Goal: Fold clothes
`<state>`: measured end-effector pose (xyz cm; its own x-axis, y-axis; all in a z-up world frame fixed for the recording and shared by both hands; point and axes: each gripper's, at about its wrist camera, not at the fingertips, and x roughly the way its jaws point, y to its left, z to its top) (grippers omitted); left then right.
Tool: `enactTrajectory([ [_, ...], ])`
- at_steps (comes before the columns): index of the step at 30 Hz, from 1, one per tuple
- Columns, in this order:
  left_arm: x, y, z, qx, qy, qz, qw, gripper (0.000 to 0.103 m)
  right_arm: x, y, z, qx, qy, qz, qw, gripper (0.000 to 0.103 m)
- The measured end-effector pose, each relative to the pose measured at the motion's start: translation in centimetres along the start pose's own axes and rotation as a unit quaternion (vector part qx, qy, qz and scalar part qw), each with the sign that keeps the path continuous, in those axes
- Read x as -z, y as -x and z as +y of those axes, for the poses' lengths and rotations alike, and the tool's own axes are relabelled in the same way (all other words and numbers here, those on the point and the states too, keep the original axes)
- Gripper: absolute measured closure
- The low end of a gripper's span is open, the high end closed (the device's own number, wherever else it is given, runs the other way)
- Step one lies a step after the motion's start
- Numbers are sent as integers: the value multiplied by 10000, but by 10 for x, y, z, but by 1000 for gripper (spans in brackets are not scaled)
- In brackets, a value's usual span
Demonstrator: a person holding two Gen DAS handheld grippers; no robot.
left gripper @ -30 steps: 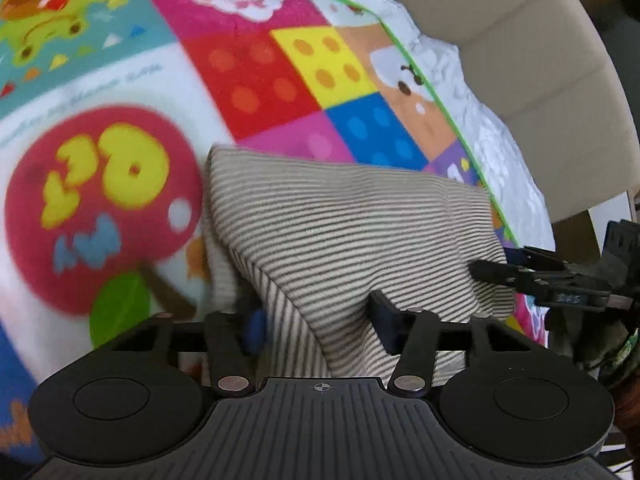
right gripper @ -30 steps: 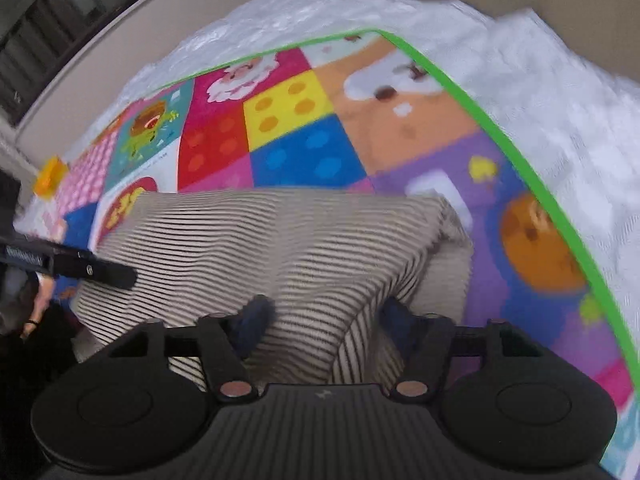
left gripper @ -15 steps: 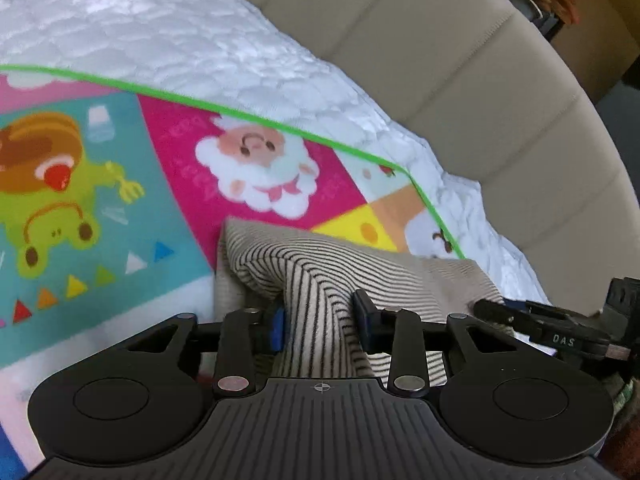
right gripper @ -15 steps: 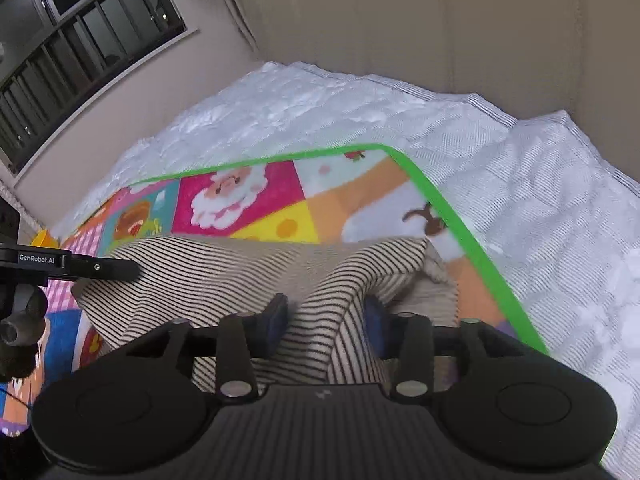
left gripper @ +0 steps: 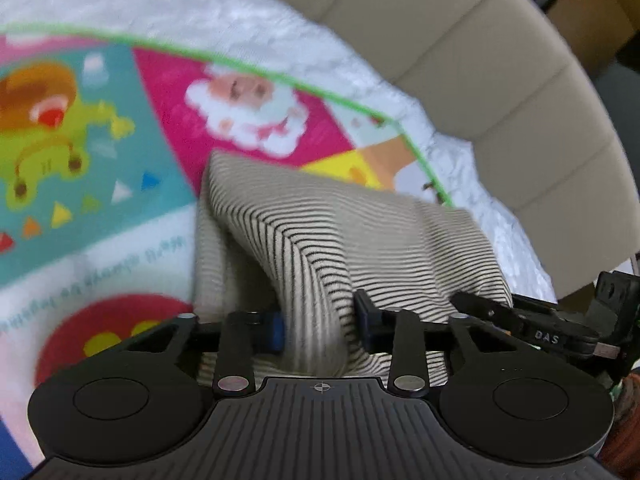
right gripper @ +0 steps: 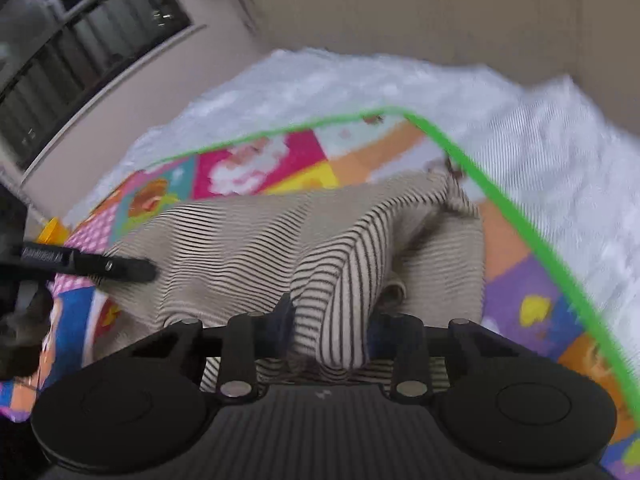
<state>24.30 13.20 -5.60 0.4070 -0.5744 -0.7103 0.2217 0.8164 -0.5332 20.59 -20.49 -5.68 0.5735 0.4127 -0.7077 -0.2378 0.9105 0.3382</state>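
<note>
The striped garment [left gripper: 360, 236] is pinched by left claw [left gripper: 320, 326] and right claw [right gripper: 330, 330], lifted over the play mat [left gripper: 100, 128].

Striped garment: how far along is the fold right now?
Done: striped garment is already doubled over on the play mat. In hand: left gripper and right gripper each pinch a bunch of its near edge, lifted. Left: lay that edge down flat and release.

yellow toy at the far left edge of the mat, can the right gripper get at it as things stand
Probably not: the right gripper is shut on the striped garment, and the left gripper's finger lies between it and the yellow toy.
</note>
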Motion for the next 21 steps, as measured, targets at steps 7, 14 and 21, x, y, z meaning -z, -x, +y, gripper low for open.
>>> enactTrajectory([
  [7,17,22,-9,103,-281,220,9993,72,15,39,10,-194,151,161,9996,71],
  [14,44,5,0,-434,-224,552,9973,68,49,19,2,61,132,653,9978,63],
  [21,34,32,-18,-461,-179,29,9988,48,28,57,3,249,309,-128,9991,23],
])
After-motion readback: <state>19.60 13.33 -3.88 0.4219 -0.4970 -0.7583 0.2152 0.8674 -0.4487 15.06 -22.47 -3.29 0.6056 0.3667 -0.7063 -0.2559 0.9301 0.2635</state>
